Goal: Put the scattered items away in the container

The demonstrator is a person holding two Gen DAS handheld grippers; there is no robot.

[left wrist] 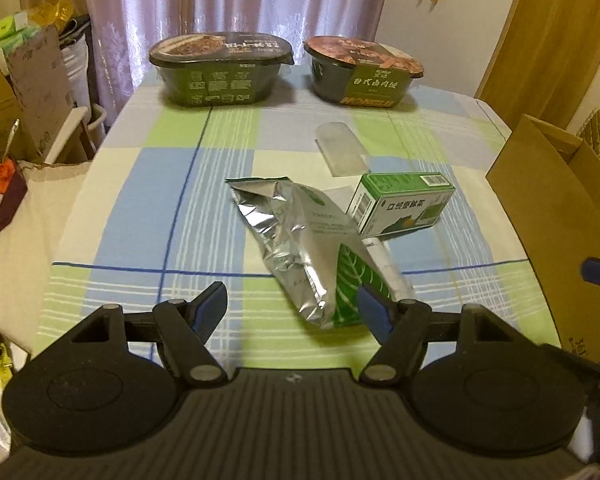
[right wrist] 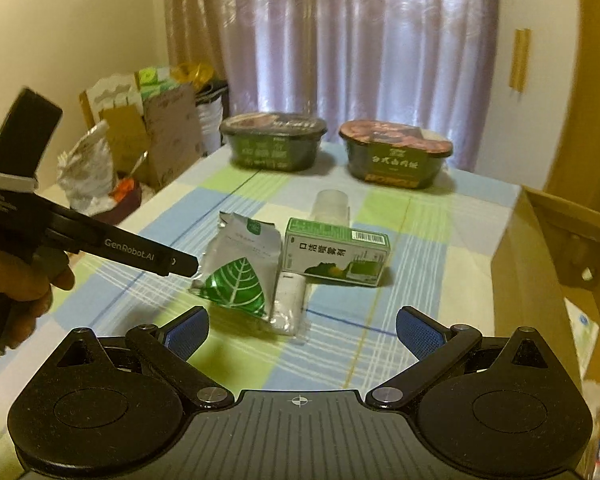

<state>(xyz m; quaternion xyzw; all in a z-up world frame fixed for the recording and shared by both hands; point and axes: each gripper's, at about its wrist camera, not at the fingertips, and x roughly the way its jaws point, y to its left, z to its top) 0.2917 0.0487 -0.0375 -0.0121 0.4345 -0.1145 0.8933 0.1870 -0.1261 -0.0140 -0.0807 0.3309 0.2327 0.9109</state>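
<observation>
Bench (left wrist: 140,208) w/ checked cloth in blue, green, cream. Silver foil pouch (left wrist: 300,248) w/ green leaf print lying flat mid-bench, crumpled, long axis running diagonal in left wrist view. Small white packet (right wrist: 288,300) partly under pouch's right edge, touching it. Green-white carton (left wrist: 400,204) just right of pouch, resting on long side, barcode on top face, touching or nearly touching pouch corner; can't tell which. Clear plastic piece (left wrist: 340,148) lying flat behind carton, apart from it. Two sealed meal bowls at far edge of bench: oblong dark bowl (left wrist: 220,72) on left, round bowl (left wrist: 364,72) w/ brown lid on right, well apart from pouch group. Cardboard box (left wrist: 556,232) at bench's right side, flap up, interior not visible from either view.

Left gripper (left wrist: 292,308) hanging low over near end of pouch, jaws spread wide, right blue pad overlapping pouch's leaf-print corner in view; contact unclear. Nothing held. Seen from right wrist view as black body reaching in from left, hand (right wrist: 24,280) wrapped round handle, tip just beside pouch's left edge.

Right gripper (right wrist: 300,332) also spread wide, nothing between pads, hovering above near part of bench, short of white packet. Curtain (left wrist: 220,8) behind bench; clutter of boxes and bags (left wrist: 28,92) at left.
</observation>
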